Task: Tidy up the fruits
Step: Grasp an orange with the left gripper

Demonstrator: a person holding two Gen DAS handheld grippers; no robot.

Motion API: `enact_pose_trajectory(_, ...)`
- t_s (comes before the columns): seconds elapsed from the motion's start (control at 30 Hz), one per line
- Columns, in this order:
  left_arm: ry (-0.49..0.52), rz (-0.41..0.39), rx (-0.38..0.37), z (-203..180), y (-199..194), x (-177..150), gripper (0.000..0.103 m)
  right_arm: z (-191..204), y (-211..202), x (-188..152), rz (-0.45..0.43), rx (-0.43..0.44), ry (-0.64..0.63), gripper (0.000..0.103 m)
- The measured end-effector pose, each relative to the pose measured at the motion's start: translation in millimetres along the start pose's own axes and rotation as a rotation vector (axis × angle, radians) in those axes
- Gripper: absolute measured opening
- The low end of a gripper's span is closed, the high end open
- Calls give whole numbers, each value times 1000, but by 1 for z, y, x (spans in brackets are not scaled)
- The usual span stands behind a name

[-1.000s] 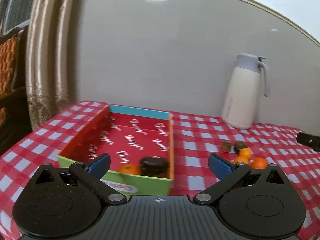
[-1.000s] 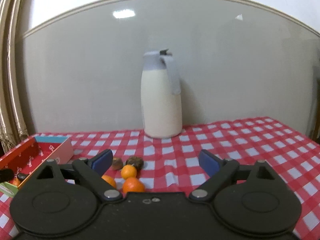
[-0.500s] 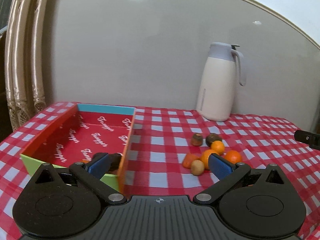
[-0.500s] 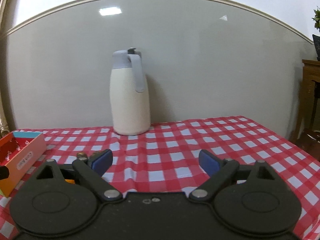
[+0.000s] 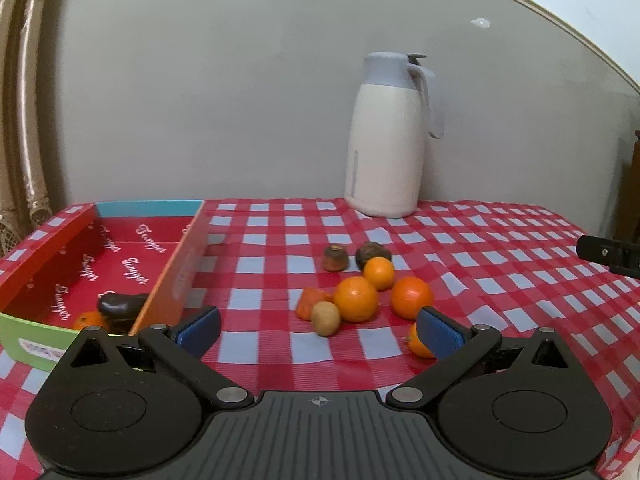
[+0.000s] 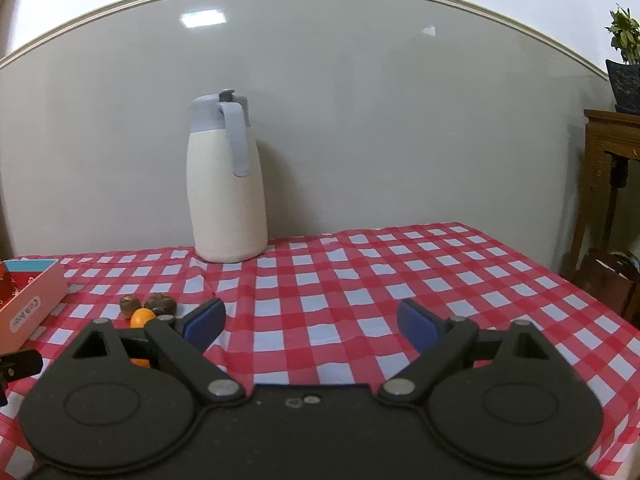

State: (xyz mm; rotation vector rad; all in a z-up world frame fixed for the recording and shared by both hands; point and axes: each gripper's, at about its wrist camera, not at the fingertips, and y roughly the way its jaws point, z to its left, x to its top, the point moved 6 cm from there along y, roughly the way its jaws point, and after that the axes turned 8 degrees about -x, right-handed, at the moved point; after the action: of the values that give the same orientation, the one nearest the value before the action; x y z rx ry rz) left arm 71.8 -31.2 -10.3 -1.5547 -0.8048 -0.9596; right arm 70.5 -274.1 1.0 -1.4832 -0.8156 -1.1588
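Even indoor light, ceiling-lamp glare on wall (image 5: 240,80); fisheye-bent edges, sharp

**A:** what moved in the last second?

**B:** left tongs (image 5: 318,330) swung away from the box (image 5: 48,336), now facing the loose fruit pile (image 5: 356,298) near the jug (image 5: 386,136).

**A:** and the right?

**B:** right tongs (image 6: 311,322) swung off the pile, so the jug's slid left of centre.
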Motion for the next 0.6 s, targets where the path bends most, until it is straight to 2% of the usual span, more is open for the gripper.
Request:
enact_pose_trajectory(0.27, -12, 42, -40, -21, 17, -5, 103, -16, 4, -4, 16, -29, 4, 93)
enact_pose_trajectory(0.6, 63, 87, -50, -54, 44, -11, 102, -40, 5, -8, 26, -72, 18, 93)
